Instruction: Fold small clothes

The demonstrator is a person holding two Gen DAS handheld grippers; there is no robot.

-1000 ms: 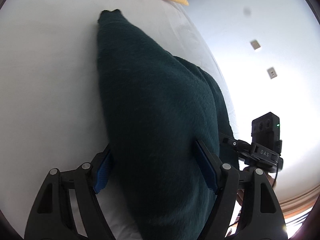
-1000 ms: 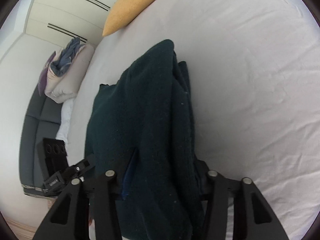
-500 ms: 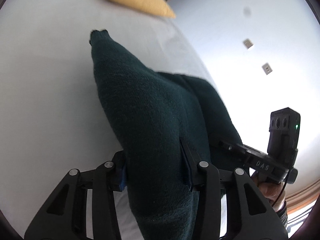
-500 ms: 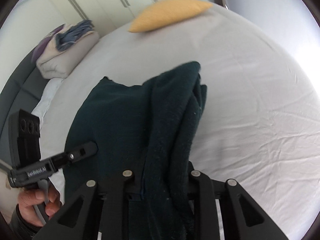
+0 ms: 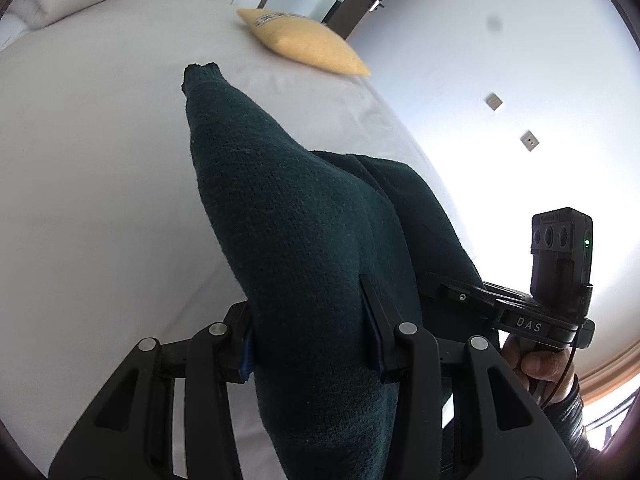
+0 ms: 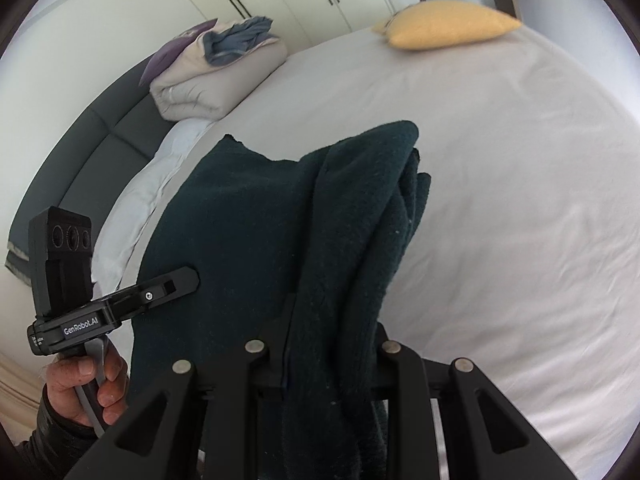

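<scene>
A dark green knitted garment (image 5: pixel 304 248) is held above the white bed sheet (image 5: pixel 88 200), its long axis running away from the cameras toward the yellow cushion (image 5: pixel 304 42). The left claw (image 5: pixel 308 344) is clamped on a bunched fold near one end; the right claw (image 6: pixel 332 344) is clamped on gathered layers beside it. A narrow far tip is shown only in the left wrist view. A folded duvet (image 6: pixel 208 80), a dark headboard (image 6: pixel 80 148) and the garment's flat spread (image 6: pixel 232 216) are shown only in the right wrist view.
</scene>
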